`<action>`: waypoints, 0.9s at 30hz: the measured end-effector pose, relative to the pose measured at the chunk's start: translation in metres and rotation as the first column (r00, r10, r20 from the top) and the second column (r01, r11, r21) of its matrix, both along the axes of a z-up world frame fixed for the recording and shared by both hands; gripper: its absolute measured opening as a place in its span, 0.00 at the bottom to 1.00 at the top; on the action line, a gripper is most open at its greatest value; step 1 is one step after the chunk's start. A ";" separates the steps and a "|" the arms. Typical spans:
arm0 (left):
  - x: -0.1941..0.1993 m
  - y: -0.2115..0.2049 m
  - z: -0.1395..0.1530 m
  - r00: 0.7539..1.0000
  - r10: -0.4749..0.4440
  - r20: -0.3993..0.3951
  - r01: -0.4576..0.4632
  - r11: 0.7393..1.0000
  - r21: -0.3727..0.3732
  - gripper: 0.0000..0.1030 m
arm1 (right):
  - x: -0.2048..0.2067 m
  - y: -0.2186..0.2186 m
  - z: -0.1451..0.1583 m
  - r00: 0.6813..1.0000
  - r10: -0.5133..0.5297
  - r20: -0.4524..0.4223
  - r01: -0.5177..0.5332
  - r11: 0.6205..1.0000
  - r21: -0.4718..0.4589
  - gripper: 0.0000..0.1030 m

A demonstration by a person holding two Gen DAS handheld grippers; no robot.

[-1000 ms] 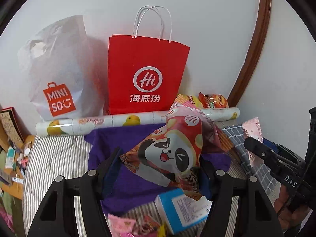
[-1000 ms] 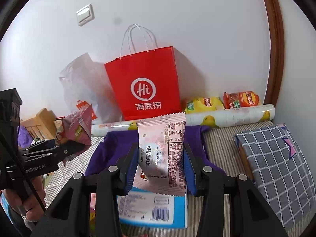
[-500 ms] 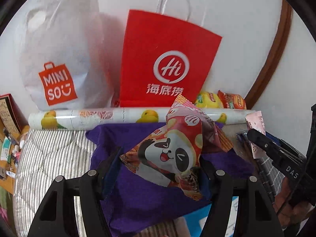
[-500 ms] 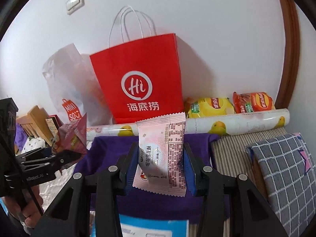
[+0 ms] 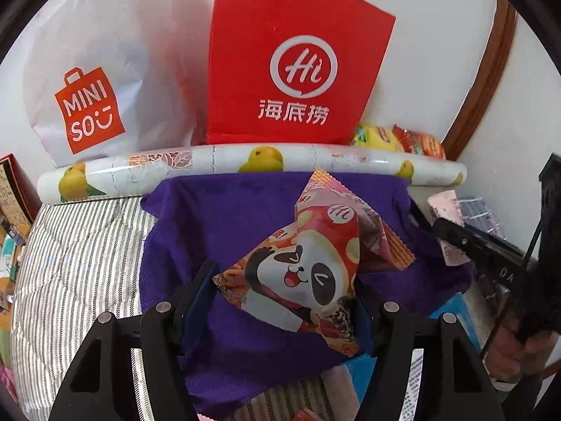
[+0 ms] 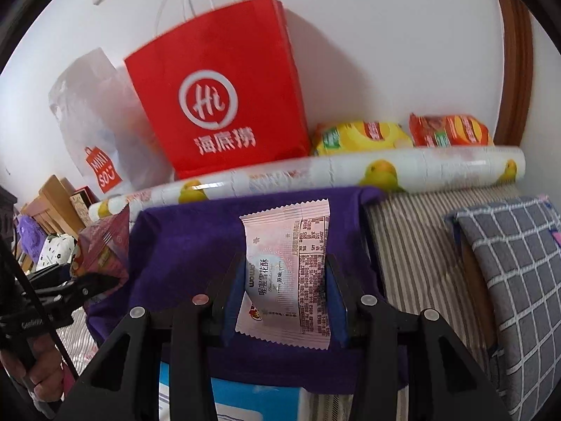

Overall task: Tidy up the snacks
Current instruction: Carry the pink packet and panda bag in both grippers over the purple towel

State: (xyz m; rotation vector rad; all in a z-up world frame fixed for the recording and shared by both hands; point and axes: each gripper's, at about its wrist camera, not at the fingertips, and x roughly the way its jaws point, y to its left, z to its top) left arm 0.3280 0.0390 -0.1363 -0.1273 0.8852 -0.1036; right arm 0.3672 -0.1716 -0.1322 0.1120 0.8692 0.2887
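Over the purple cloth (image 5: pixel 217 231), we clamp our left gripper (image 5: pixel 280 301) on the panda snack packet (image 5: pixel 308 266) and our right gripper (image 6: pixel 285 294) on the pink pastry packet (image 6: pixel 285 273), jaws squeezing their sides for placing.

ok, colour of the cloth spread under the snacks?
Purple cloth, plain; clearest in left wrist view.

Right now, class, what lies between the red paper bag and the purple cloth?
A long fruit-printed roll lies across between the red paper bag and the purple cloth; both wrist views show it.

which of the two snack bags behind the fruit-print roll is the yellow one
The yellow chip bag nearer the red paper bag; the orange-red chip bag lies farther right, toward the brown wooden trim.
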 end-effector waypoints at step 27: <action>-0.001 0.028 0.002 0.996 0.078 0.035 -0.077 0.996 -0.032 0.64 | 0.004 0.000 -0.016 0.999 -0.009 -0.045 0.009 1.000 -0.001 0.42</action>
